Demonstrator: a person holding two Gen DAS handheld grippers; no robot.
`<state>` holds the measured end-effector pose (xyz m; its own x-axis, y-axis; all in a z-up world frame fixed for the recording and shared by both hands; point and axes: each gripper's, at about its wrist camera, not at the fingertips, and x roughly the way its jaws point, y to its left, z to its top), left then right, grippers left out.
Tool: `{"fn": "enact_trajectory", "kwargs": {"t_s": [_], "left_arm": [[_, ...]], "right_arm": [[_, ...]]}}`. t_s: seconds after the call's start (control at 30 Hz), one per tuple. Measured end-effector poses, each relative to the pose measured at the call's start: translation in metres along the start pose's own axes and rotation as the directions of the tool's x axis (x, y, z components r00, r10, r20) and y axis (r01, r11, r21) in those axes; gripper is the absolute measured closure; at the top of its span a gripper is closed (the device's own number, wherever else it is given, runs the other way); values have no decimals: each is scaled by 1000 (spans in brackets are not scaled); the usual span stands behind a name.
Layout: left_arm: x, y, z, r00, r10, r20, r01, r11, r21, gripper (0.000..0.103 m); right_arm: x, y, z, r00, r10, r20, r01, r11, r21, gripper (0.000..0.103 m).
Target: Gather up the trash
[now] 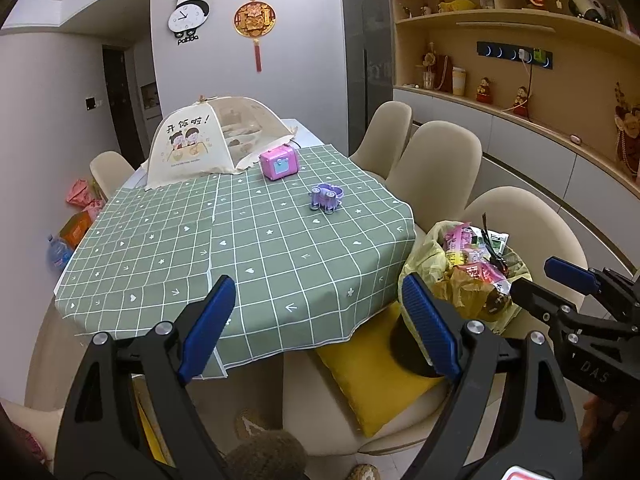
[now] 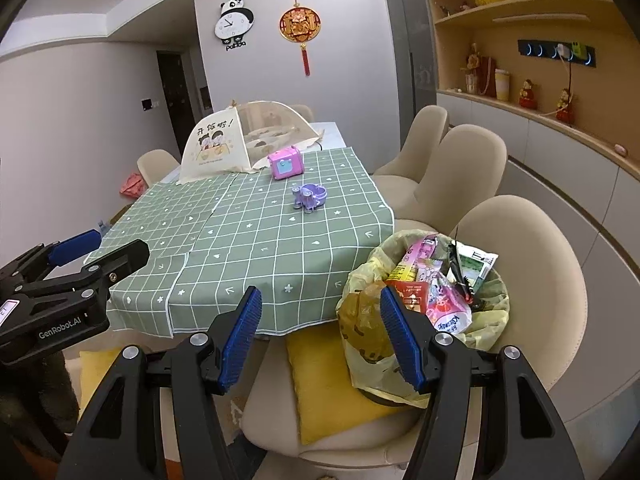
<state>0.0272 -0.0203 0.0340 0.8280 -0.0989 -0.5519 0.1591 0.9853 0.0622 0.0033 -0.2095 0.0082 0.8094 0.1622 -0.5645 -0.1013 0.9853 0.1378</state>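
Observation:
A small bin lined with a yellow bag (image 1: 418, 258) (image 2: 360, 280) stands on a beige chair at the table's right corner. It is full of snack wrappers (image 1: 474, 268) (image 2: 438, 300). My left gripper (image 1: 320, 322) is open and holds nothing, hovering over the near table edge, left of the bin. My right gripper (image 2: 320, 338) is open and holds nothing too, its right finger in front of the bag. Each gripper shows in the other's view, the right gripper (image 1: 544, 280) beside the bin and the left gripper (image 2: 104, 250) at the table's left.
The table wears a green checked cloth (image 1: 260, 260) (image 2: 260, 248). On it sit a pink toy box (image 1: 279, 163), a purple toy (image 1: 326, 196) and a mesh food cover (image 1: 208, 140). A yellow cushion (image 2: 320, 380) lies on the chair. More beige chairs (image 1: 436, 164) line the right side.

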Motion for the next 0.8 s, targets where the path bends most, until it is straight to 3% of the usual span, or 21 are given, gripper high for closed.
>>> {"fn": "enact_trajectory", "kwargs": {"t_s": [0.8], "left_arm": [[-5, 2, 0, 1000, 11, 18, -11, 1000, -14, 22]], "right_arm": [[-5, 1, -3, 1000, 7, 6, -7, 1000, 0, 45]]}}
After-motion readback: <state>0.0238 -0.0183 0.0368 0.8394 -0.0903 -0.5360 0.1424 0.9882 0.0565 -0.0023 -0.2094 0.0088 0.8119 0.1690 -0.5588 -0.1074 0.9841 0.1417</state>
